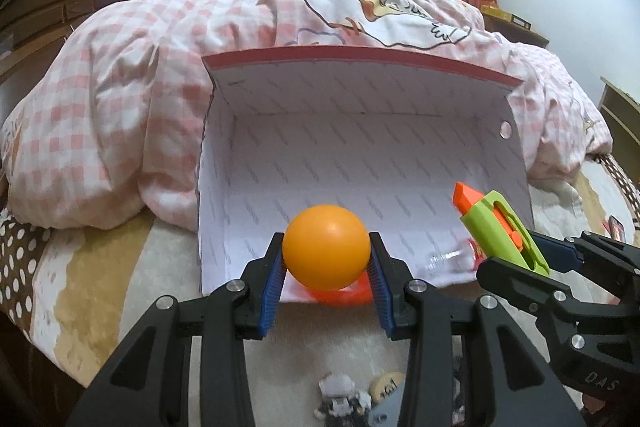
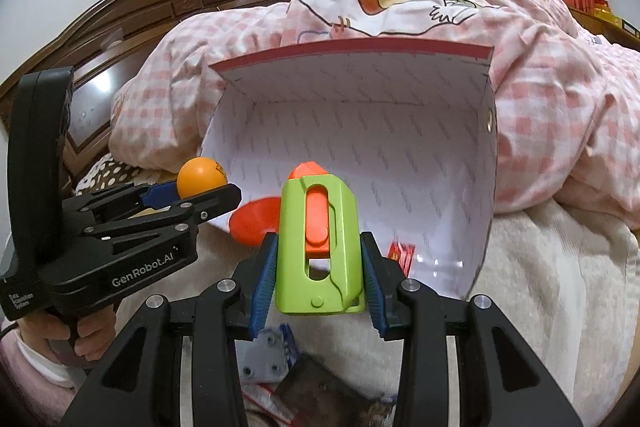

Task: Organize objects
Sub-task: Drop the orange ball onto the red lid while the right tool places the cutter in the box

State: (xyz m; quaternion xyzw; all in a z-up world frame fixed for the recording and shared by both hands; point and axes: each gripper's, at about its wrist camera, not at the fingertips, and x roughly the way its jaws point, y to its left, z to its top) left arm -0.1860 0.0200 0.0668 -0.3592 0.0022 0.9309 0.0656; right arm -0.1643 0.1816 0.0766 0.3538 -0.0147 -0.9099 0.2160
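Both grippers loaded, held before the open white box on the bed.

Left gripper point(image 1: 326, 259): blue pads clamped on either side of an orange ball point(image 1: 326, 253), held in front of the box point(image 1: 360, 155) mouth. Right gripper point(image 2: 318, 275): closed on a green toy with orange slider and tip point(image 2: 318, 239), upright, tip toward the box. Box lies on its side, red-edged, opening facing the cameras, backed against a pink checked quilt point(image 1: 112, 115). Inside, near the front lip: an orange dish point(image 2: 256, 221), a red packet point(image 2: 402, 255), something clear, unidentifiable. Small items lie on the bed below the grippers, blurred.
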